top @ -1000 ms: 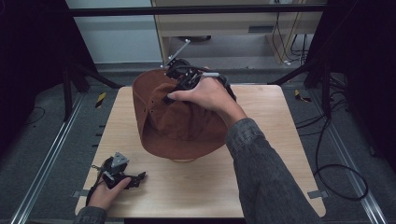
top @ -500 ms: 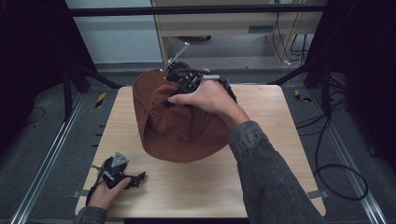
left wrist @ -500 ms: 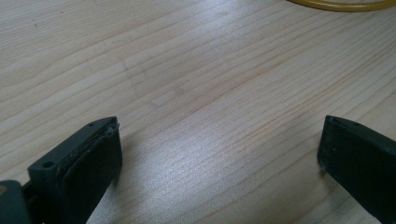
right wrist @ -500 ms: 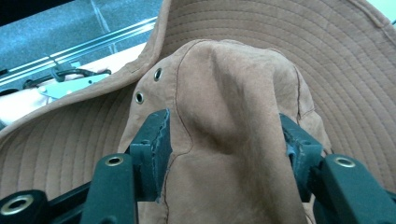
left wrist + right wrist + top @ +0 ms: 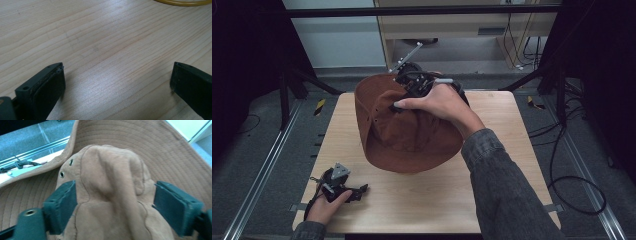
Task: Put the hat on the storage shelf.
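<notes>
1. While the brown hat is seen lying mid-table, its crown is straddled by the right gripper; the jaws have just been opening and the pads are mostly clear of the fabric.
2. Release is judged nearly done; withdrawal is left.
3. Left gripper is parked at the near-left corner, jaws wide apart, nothing between.

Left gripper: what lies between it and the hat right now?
Nothing but bare wooden table. The high view shows the left gripper resting near the front corner, apart from the brown hat; the left gripper view shows bare wood between its open jaws.
</notes>
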Demonstrator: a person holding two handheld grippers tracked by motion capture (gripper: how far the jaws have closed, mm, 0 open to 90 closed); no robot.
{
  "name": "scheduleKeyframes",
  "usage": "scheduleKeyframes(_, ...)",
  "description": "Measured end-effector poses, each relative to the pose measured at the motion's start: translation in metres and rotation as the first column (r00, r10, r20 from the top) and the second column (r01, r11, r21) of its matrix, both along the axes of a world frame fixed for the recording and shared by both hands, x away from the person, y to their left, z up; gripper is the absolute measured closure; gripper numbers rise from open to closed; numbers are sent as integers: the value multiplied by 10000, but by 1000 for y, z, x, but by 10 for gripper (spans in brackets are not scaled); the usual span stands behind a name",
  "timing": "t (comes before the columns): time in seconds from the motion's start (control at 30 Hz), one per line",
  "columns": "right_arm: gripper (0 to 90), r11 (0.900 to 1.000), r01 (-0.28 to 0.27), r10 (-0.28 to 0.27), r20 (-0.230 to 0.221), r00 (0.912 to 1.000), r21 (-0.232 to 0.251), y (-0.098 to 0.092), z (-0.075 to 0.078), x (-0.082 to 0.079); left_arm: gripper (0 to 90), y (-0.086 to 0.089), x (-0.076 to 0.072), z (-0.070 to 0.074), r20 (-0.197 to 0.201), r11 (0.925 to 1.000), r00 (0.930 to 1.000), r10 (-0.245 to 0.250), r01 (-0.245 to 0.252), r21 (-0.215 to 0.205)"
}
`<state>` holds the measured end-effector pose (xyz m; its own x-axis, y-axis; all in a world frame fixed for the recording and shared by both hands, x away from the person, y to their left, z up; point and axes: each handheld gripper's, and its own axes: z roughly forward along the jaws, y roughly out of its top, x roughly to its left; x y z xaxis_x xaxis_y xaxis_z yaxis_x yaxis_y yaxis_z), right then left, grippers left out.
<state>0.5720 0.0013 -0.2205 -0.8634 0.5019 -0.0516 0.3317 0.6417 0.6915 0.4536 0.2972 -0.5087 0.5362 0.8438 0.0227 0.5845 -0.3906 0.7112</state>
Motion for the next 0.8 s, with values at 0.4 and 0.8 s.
scheduleKeyframes(0.4,78,9991,130,-141,271,9995,404,-24,11,-6,0,0,0,0,0,10000,10000,-6,6,-1)
scheduleKeyframes(0.8,82,9932,906,-951,609,9936,726,-72,10,-10,0,0,0,0,1,10000,10000,-2,2,-4)
